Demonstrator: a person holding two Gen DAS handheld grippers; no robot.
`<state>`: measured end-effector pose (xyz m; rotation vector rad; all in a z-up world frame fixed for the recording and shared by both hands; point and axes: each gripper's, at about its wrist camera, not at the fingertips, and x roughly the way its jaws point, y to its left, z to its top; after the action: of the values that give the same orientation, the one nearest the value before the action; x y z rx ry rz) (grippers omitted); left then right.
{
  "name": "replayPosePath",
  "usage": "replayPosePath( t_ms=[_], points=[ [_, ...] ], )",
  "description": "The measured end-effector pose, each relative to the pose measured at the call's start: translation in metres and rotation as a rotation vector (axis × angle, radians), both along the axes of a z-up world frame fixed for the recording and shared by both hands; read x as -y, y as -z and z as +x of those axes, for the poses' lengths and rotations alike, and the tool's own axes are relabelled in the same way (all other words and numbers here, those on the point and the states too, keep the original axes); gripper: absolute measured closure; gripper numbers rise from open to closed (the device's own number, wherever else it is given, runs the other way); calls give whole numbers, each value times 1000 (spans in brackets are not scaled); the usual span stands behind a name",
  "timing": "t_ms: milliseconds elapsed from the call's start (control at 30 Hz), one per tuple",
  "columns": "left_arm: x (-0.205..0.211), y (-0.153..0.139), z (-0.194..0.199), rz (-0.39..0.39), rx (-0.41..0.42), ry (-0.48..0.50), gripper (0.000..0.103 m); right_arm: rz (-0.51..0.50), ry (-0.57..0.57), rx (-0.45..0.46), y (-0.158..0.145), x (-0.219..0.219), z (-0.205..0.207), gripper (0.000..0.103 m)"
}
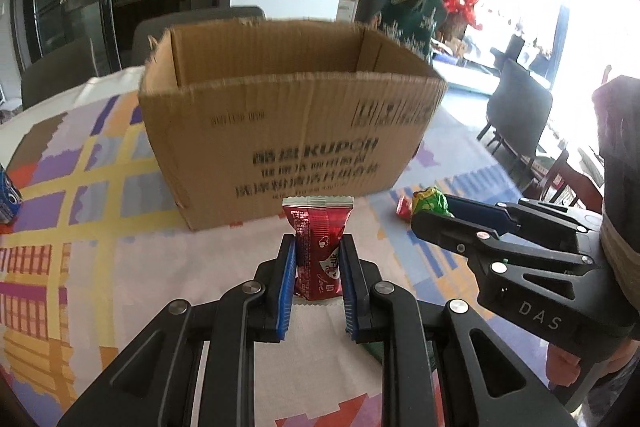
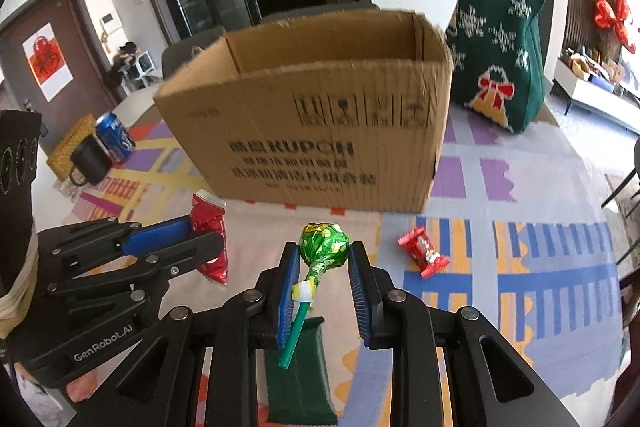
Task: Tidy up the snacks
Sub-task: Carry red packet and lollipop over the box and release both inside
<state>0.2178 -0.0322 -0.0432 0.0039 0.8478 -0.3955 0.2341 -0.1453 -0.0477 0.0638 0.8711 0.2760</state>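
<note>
My left gripper [image 1: 319, 247] is shut on a red snack packet [image 1: 318, 243], held upright above the patterned tablecloth. My right gripper [image 2: 324, 253] is shut on a green-wrapped lollipop [image 2: 324, 247], its green stick [image 2: 294, 335] hanging down between the fingers. An open brown cardboard box [image 1: 288, 131] stands just beyond both grippers, seen again as the box [image 2: 320, 131] in the right wrist view. In the left wrist view, the right gripper [image 1: 434, 215] with the lollipop shows at the right. The left gripper [image 2: 204, 239] with the red packet [image 2: 210, 243] shows at the left of the right wrist view.
A small red candy [image 2: 424, 253] lies on the tablecloth [image 2: 520, 247] right of the lollipop. A dark green bar [image 2: 300, 371] lies below the right gripper. A blue can [image 2: 114, 137] and black mug [image 2: 90, 161] stand at the left. A green knitted bag [image 2: 500, 43] stands behind the box.
</note>
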Motion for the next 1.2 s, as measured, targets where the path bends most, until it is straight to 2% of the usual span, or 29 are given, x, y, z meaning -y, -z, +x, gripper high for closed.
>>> replayPosePath(
  t_ms=[333,733,967,1200],
  points=[
    [-2,-40,6,-18,96,-18,81,-5,-15,108,-41,-3,1,77],
    [-6,-87,42,-30,184,-79,81,-15,-22,228,-91,-1,29,77],
    [-6,-98,73,-13,165,-109,81,-28,-31,233,-104,-1,55,77],
    [-2,-97,110,10,78,-174,80,-48,-62,202,-105,-2,90,76]
  ],
)
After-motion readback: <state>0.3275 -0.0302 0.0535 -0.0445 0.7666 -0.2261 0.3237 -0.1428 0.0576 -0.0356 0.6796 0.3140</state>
